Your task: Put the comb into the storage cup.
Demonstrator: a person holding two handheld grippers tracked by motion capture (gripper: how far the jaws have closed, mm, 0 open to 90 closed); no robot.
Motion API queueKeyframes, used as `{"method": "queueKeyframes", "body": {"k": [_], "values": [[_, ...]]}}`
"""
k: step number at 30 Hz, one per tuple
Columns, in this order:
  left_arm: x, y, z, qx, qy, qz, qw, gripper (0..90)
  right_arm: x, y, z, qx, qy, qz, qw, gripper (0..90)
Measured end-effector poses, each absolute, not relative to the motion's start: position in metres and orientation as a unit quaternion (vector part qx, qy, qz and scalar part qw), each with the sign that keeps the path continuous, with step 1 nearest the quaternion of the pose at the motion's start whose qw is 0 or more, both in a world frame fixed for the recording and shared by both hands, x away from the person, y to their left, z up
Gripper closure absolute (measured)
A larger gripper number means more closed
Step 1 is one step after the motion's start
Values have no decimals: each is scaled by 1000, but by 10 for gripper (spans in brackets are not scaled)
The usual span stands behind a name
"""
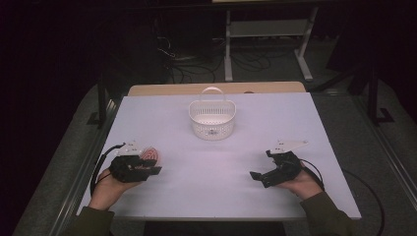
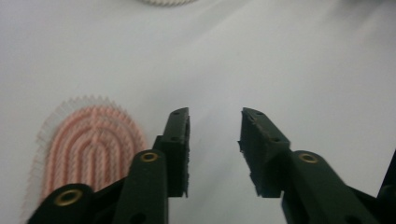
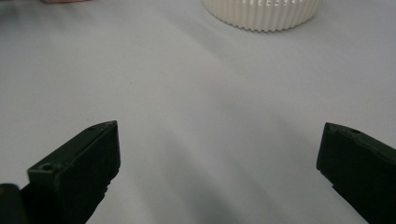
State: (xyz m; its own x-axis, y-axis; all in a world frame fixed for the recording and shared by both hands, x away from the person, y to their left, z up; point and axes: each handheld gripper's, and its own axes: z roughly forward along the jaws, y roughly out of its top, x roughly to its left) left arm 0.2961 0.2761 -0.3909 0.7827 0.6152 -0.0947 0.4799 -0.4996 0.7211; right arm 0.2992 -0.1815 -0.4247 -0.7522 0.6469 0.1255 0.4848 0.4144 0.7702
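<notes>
A pink arch-shaped woven coaster (image 1: 150, 153) with a white fringe lies flat on the white table (image 1: 216, 167) at the left. My left gripper (image 1: 151, 166) sits just in front of it, open, with nothing between its jaws. In the left gripper view the coaster (image 2: 88, 149) lies to the left of the left gripper (image 2: 215, 121), partly behind the left jaw. A white slatted basket (image 1: 212, 123) with a handle stands at the table's middle back. My right gripper (image 1: 260, 163) rests at the right, open wide and empty, with the right gripper (image 3: 219, 130) aimed toward the basket (image 3: 264, 14).
The basket's edge (image 2: 163, 2) peeks in at the top of the left gripper view. A wooden strip (image 1: 216, 88) runs behind the table. Beyond it are a dark floor with cables (image 1: 196, 64) and a white shelf frame (image 1: 268, 29).
</notes>
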Motion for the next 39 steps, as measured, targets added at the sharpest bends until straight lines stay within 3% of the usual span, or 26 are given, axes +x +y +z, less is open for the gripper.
{"method": "queueKeyframes", "body": {"k": [3, 14, 18, 24, 39], "values": [[301, 269, -392, 861, 303, 75, 401, 515, 298, -181, -425, 340, 835, 422, 95, 0], [311, 256, -399, 851, 265, 70, 449, 300, 299, -181, -426, 340, 836, 420, 96, 0], [311, 248, -405, 858, 260, 73, 437, 147, 298, -181, -426, 341, 835, 421, 96, 0], [311, 245, -407, 851, 265, 81, 446, 0, 298, -182, -426, 339, 835, 423, 96, 0], [313, 248, -405, 848, 269, 88, 448, 17, 298, -181, -426, 338, 836, 422, 98, 0]]}}
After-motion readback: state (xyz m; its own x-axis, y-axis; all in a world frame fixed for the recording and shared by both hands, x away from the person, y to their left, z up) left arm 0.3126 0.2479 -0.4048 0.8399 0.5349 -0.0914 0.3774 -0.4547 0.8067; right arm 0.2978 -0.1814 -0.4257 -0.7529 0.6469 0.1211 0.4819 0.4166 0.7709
